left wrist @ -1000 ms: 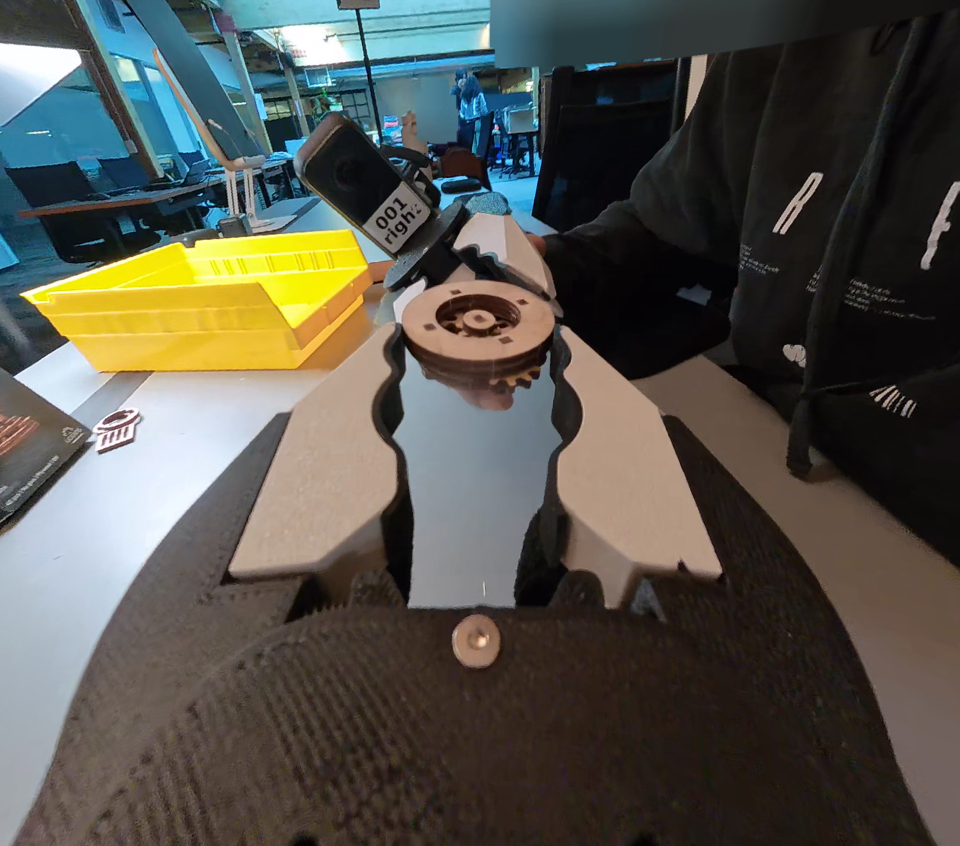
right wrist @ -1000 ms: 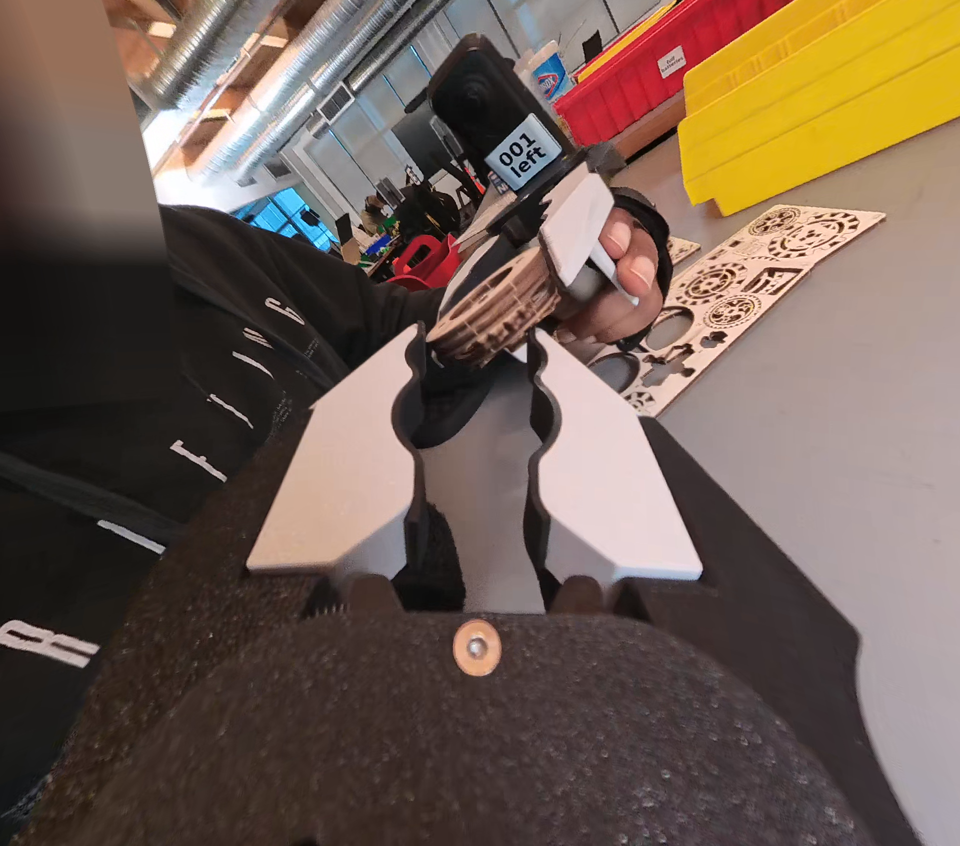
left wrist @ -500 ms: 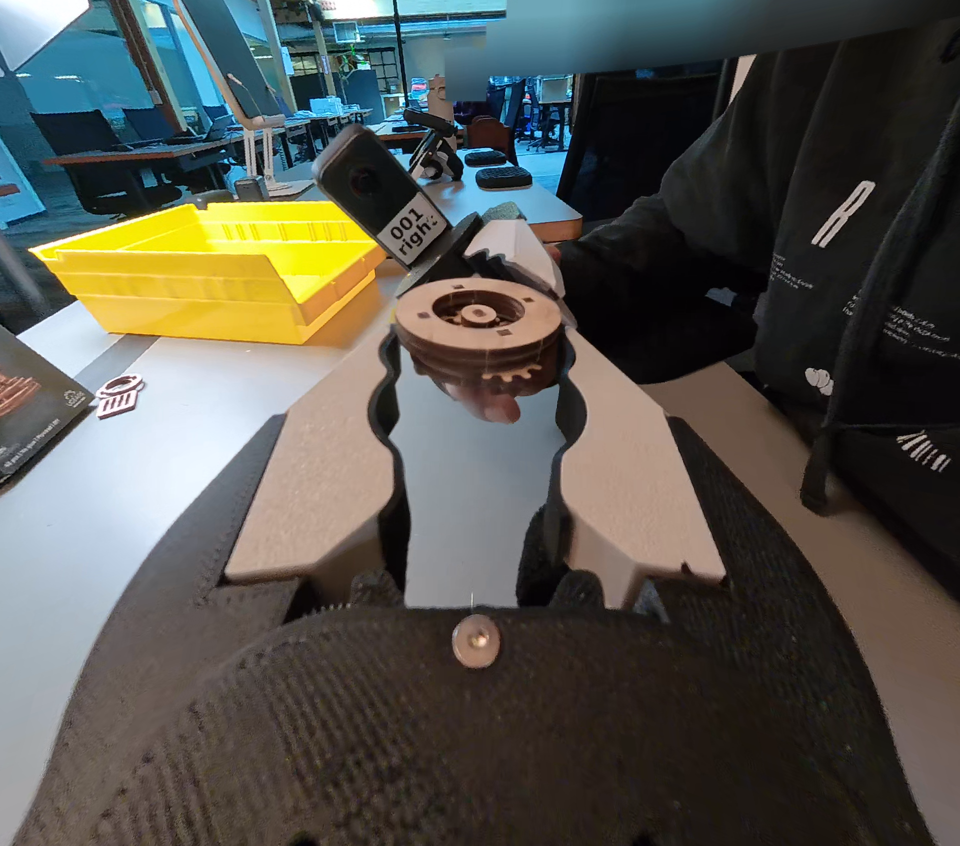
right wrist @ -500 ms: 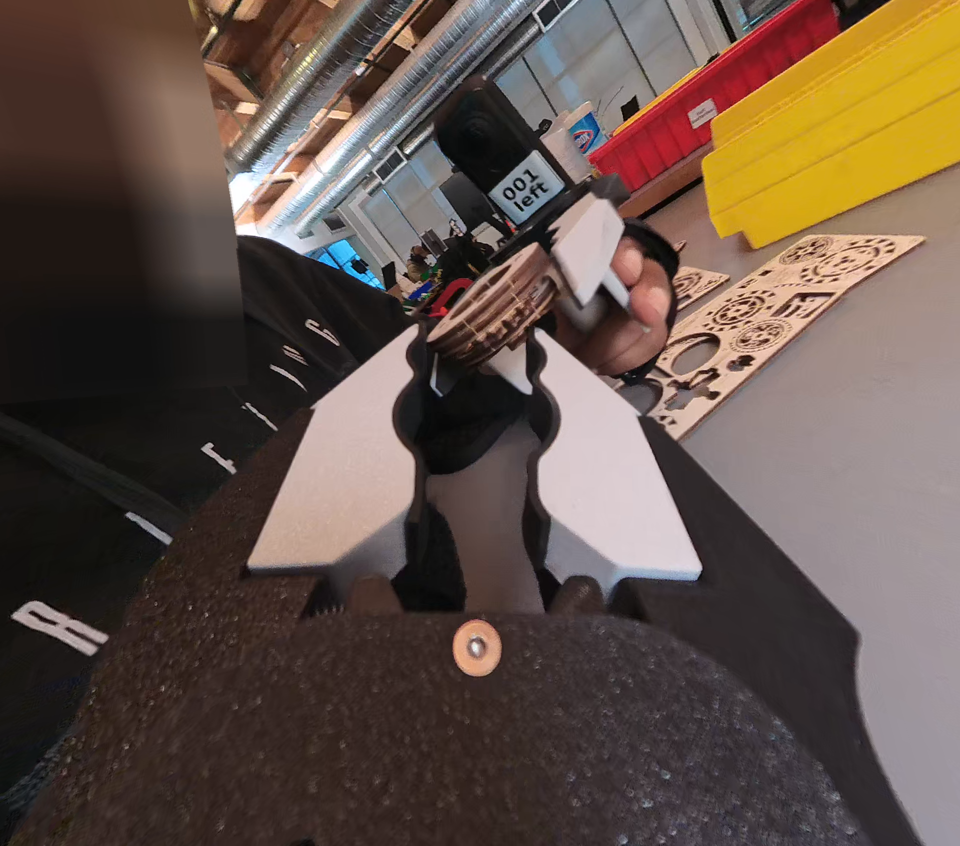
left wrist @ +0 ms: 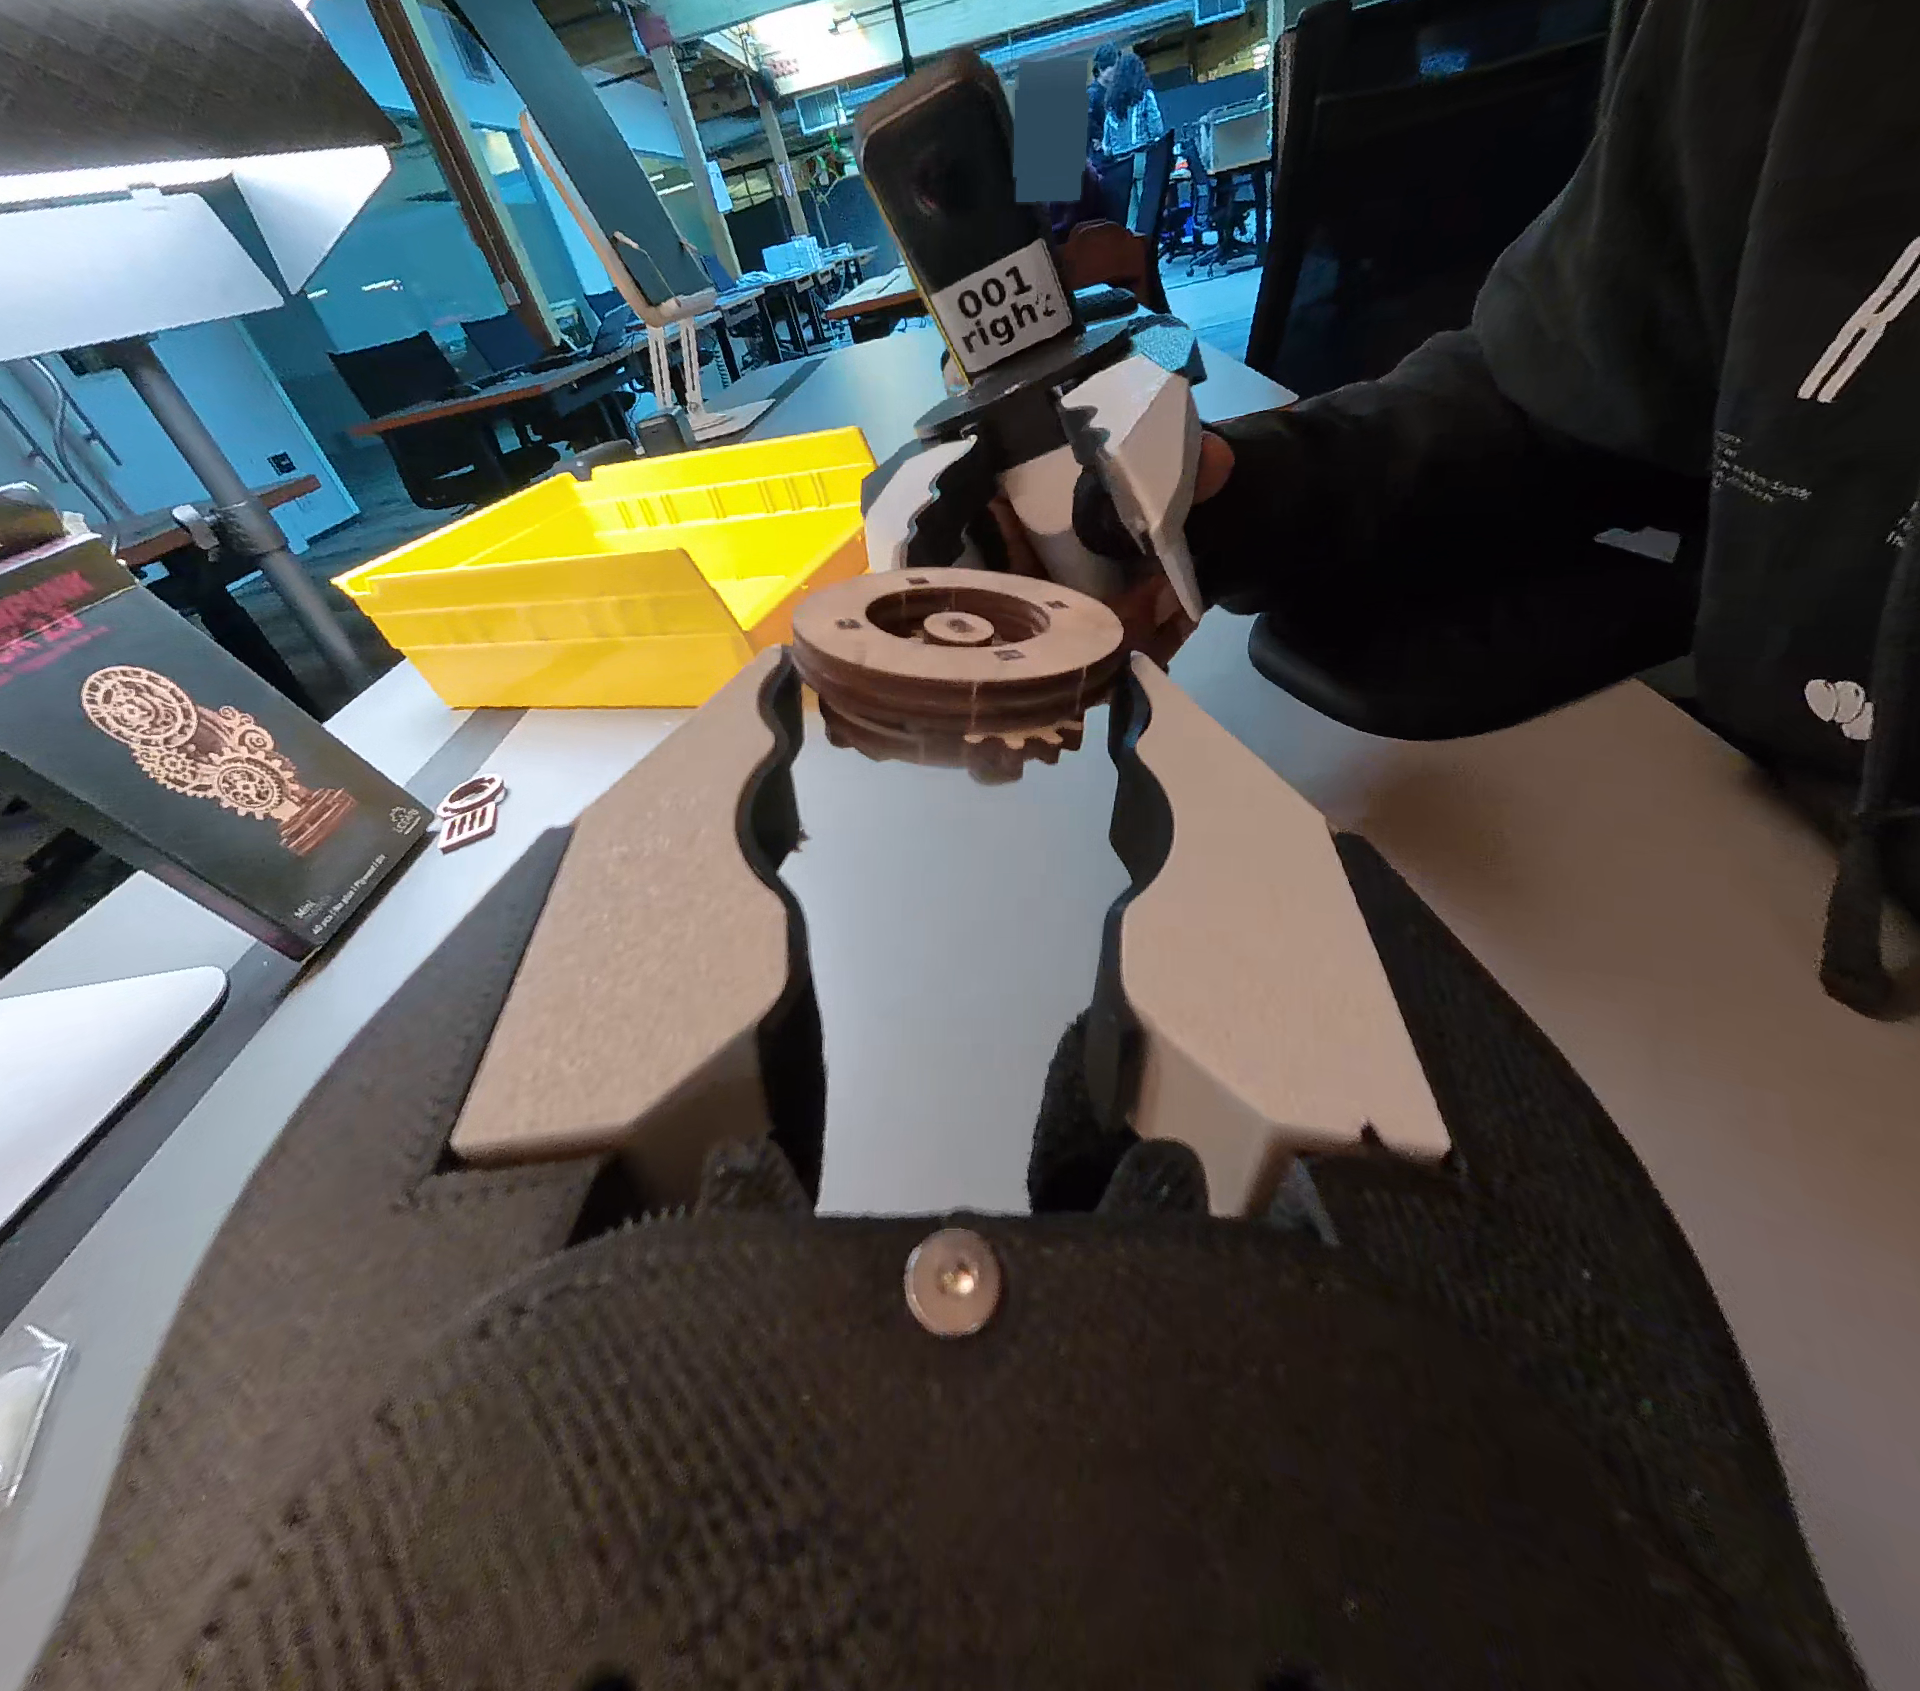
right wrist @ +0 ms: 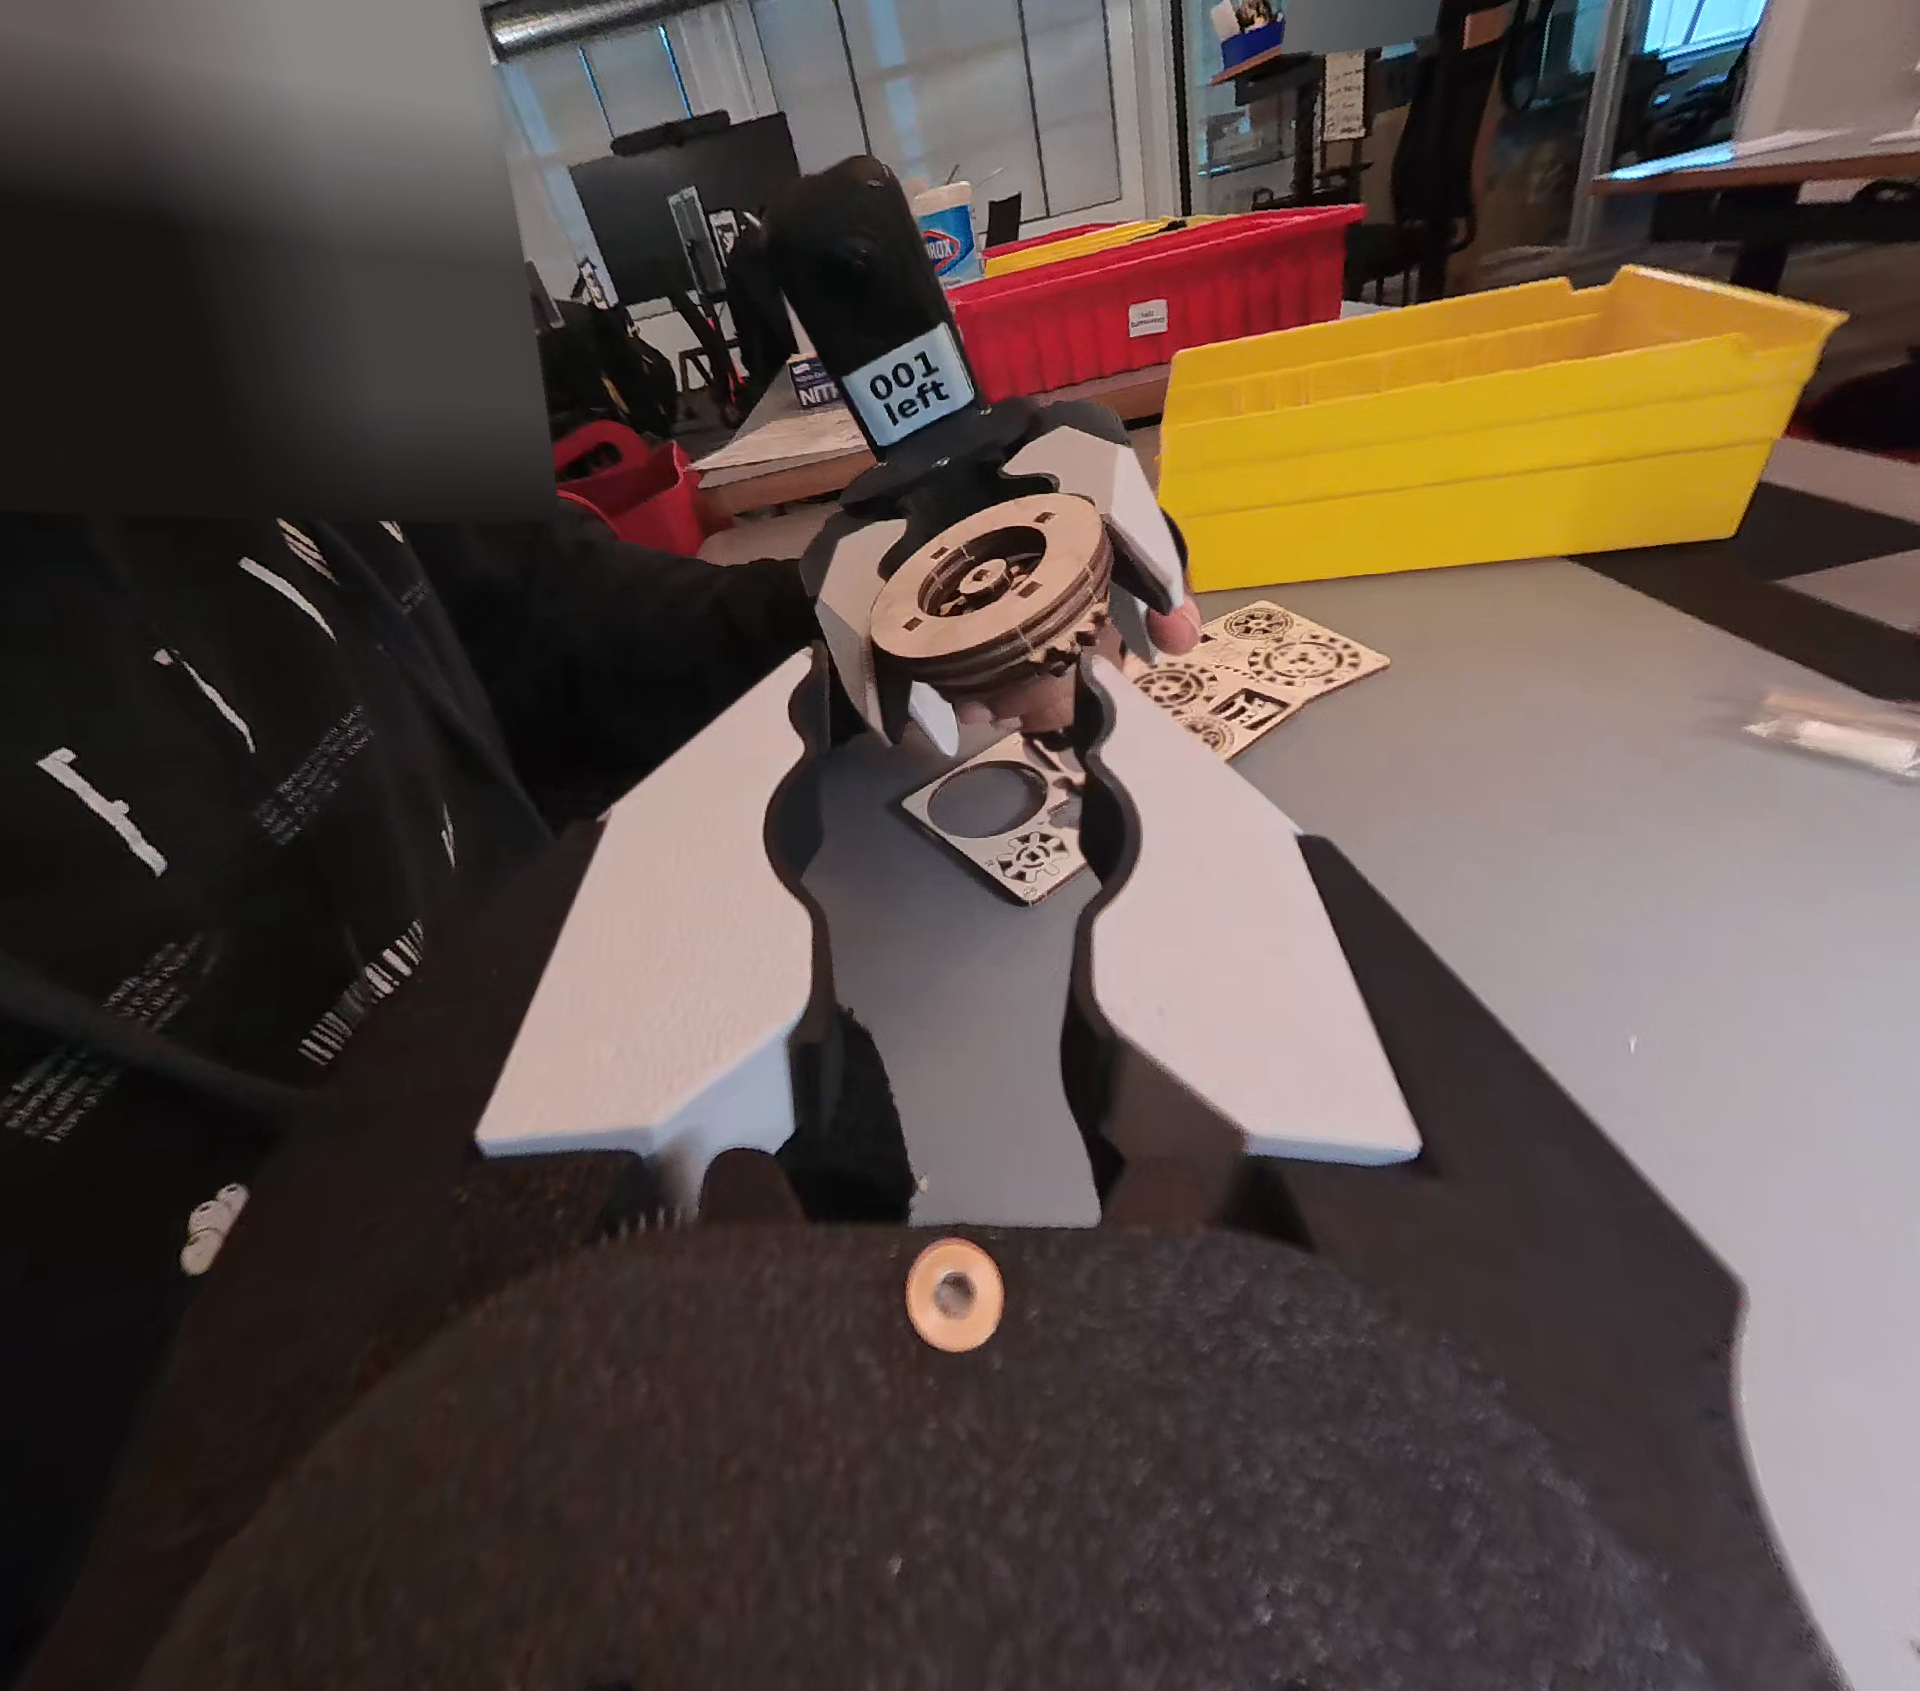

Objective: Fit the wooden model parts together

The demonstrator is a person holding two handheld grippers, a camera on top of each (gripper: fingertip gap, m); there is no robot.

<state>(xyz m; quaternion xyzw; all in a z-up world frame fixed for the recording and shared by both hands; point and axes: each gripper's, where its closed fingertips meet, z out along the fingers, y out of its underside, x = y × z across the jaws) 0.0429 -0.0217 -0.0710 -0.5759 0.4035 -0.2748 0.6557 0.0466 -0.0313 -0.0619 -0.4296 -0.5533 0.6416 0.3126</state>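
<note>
Plywood, laser-cut and stacked into a round hub (left wrist: 956,654), is what you hold above the grey worktop (left wrist: 1507,820), and your left gripper (left wrist: 956,706) has its fingers (left wrist: 665,872) clamped on the hub's rim from both sides. From the right wrist view the same stack shows several discs with a toothed gear layer underneath and a small central boss, so a good part of this sub-assembly looks already joined. Your right gripper (right wrist: 951,706) faces the hub from the opposite side with its fingers (right wrist: 665,893) parted and nothing between them; the tips sit just short of the hub, near it but not gripping. What the right side is meant to add I cannot tell, since no loose piece is in it. Much appears left to do: two cut-out sheets (right wrist: 1262,675) lie flat on the worktop under and beyond the hub, with some round and gear-shaped holes already emptied and other gear shapes remaining in the sheet, and a small dark wooden piece (left wrist: 470,810) lies alone toward the left edge of the worktop, beside the dark kit box (left wrist: 177,768). As for containers, the yellow bin (left wrist: 623,592) at the far edge of the worktop shows only its ribbed inner wall and no parts in the portion you can see; the red tote (right wrist: 1153,311) stands on a separate table behind, and its contents are hidden by its wall.
</note>
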